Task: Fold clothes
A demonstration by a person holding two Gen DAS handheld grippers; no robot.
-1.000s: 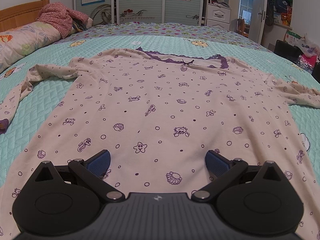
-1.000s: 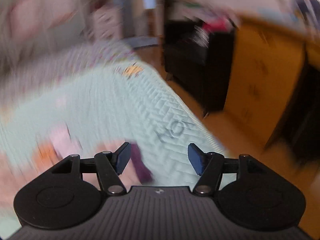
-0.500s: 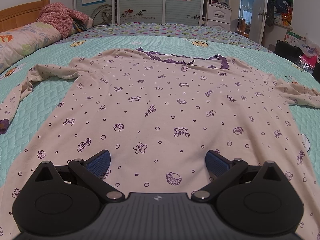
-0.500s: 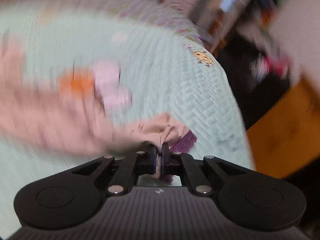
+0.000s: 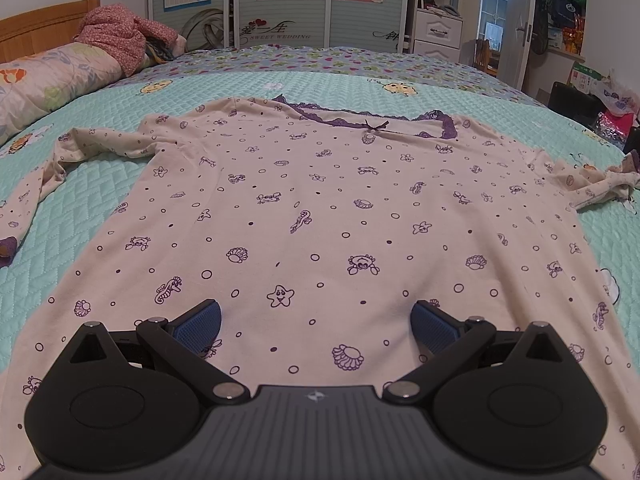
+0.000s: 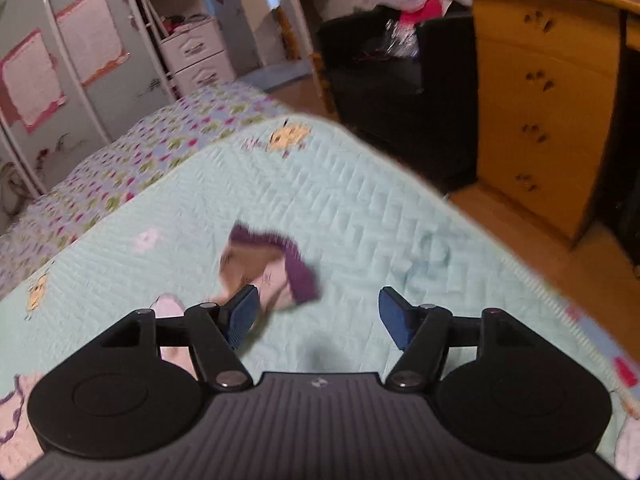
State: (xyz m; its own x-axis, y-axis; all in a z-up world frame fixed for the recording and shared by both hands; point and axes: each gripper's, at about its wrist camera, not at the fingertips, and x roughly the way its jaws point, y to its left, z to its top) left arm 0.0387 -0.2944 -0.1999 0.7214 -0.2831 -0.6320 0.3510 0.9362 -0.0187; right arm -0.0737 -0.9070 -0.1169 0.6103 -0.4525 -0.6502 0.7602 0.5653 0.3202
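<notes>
A cream long-sleeved pyjama top printed with small purple sea creatures lies face up and spread flat on a teal quilted bedspread, its purple lace neckline at the far side and its hem nearest the left wrist camera. The left gripper hangs low over the lower part of the top with its jaws spread wide; the blue pads stand well apart and nothing is between them, only printed fabric lying beneath. One sleeve trails off to the left across the quilt, bending toward the near edge, and the other sleeve runs out to the right and ends in a rumpled bunch. In the right wrist view the right gripper is over the bedspread near the bed's corner, its jaws opening; the purple sleeve cuff lies blurred just ahead of the left pad and slightly inside the gap, but the pads do not press on it. A folded floral quilt and a heap of red patterned clothing sit by the wooden headboard on the left, wardrobe doors with posters stand behind the bed, and a wooden chest of drawers stands on the floor beyond the corner
</notes>
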